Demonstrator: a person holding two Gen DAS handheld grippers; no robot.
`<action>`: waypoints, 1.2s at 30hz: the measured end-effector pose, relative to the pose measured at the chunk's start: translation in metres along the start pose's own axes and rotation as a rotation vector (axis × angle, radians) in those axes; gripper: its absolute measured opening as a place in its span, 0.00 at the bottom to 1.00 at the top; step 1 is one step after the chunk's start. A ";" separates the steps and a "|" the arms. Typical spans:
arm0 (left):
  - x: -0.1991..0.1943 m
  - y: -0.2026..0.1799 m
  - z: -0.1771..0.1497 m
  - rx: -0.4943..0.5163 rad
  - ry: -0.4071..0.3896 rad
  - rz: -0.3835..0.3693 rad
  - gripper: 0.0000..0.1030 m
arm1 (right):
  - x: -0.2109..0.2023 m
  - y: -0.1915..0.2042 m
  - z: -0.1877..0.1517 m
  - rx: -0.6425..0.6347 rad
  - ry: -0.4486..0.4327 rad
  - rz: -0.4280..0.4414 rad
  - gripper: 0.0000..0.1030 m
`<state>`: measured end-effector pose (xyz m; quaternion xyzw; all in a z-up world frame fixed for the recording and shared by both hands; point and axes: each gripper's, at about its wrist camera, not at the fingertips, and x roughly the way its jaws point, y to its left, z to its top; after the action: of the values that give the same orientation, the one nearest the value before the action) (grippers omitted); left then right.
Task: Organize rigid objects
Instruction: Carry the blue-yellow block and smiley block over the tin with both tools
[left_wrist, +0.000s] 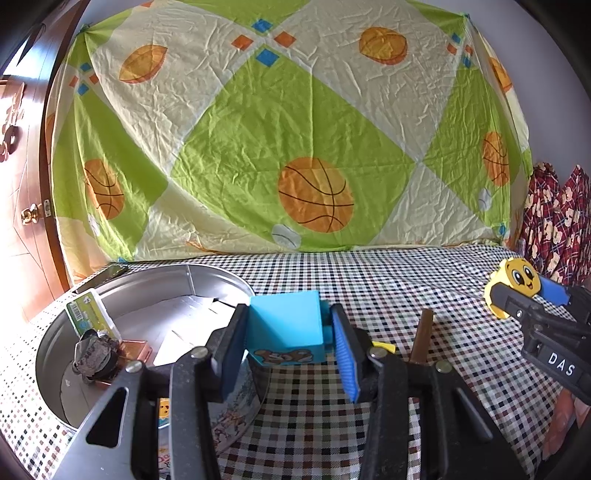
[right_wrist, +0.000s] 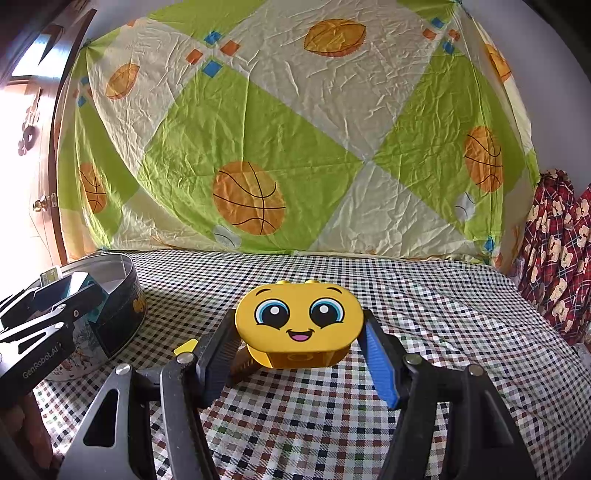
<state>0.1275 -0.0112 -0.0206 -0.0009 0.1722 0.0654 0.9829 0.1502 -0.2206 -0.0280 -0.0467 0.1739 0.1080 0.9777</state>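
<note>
Checked cloth (left_wrist: 388, 295) in black, white and brown is covering the worktop, and a green and cream sheet printed with basketballs (left_wrist: 280, 122) is hung as a backdrop behind it. A wooden door with a brass knob (left_wrist: 31, 214) is seen at the left edge, and red patterned fabric (left_wrist: 557, 229) at the right.

A round metal tin (left_wrist: 155, 291) is standing at the left of the worktop; a small green-labelled box (left_wrist: 92, 317), a dark lumpy object (left_wrist: 94, 354) and a copper-coloured piece (left_wrist: 135, 350) are lying inside it.

The left tool (left_wrist: 288, 347) is being held clamped on a blue cube block (left_wrist: 284, 325), poised just at the tin's right rim, its printed face turned downward and toward the camera.

The right tool (right_wrist: 299, 350) is being held clamped on a yellow smiley-face block (right_wrist: 299, 317), well right of the tin. Its long axis is running side to side between the fingers, face tilted up toward the camera, studs pointing away. A brown stick (left_wrist: 423, 336) and a small yellow piece (left_wrist: 384, 347) are lying on the cloth between the two tools.
</note>
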 end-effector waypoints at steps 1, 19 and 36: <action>0.000 0.001 0.000 -0.004 -0.001 -0.001 0.42 | 0.000 0.000 0.000 0.004 -0.001 -0.002 0.64; -0.003 0.008 0.000 -0.030 -0.012 0.011 0.42 | -0.005 0.008 0.001 -0.002 -0.010 0.011 0.64; -0.002 0.019 -0.002 -0.037 -0.008 0.024 0.42 | -0.010 0.022 0.001 -0.006 -0.021 0.047 0.64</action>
<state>0.1223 0.0069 -0.0212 -0.0168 0.1669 0.0802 0.9826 0.1364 -0.2010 -0.0244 -0.0445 0.1641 0.1320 0.9766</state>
